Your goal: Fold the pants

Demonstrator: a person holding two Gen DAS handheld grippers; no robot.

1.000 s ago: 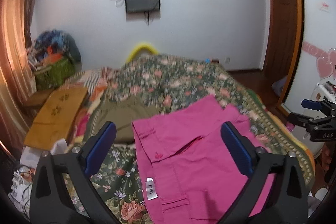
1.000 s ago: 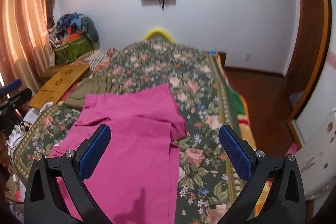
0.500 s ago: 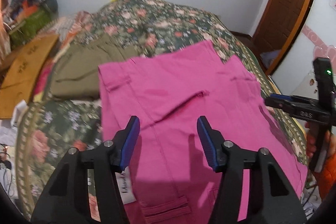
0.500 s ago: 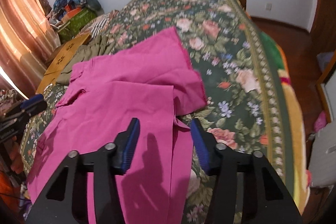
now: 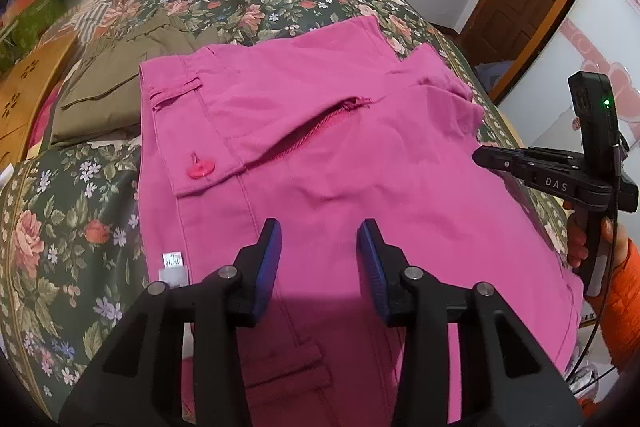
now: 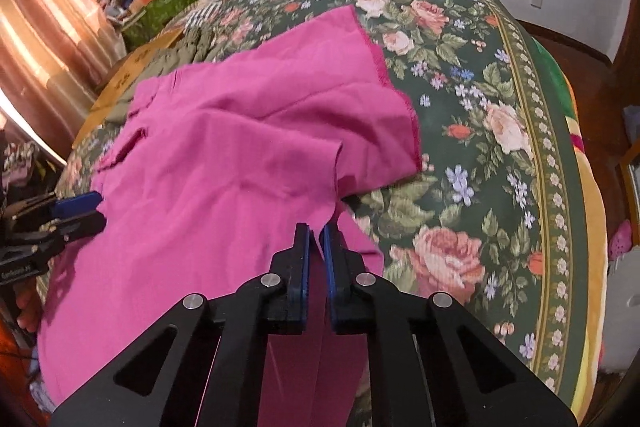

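the pink pants (image 5: 328, 131) lie spread on the bed (image 6: 500, 75), over its floral cover, waistband toward the left side with the fly open and a pink button (image 5: 199, 171) showing. the left hand-held gripper (image 5: 319, 239) hangs over the upper leg cloth, its blue pads apart with nothing between them. the right hand-held gripper (image 6: 316, 231) is nearly closed, pinching a fold of the pants near the leg edge. folded olive clothing (image 5: 108, 95) sits just beside the waistband.
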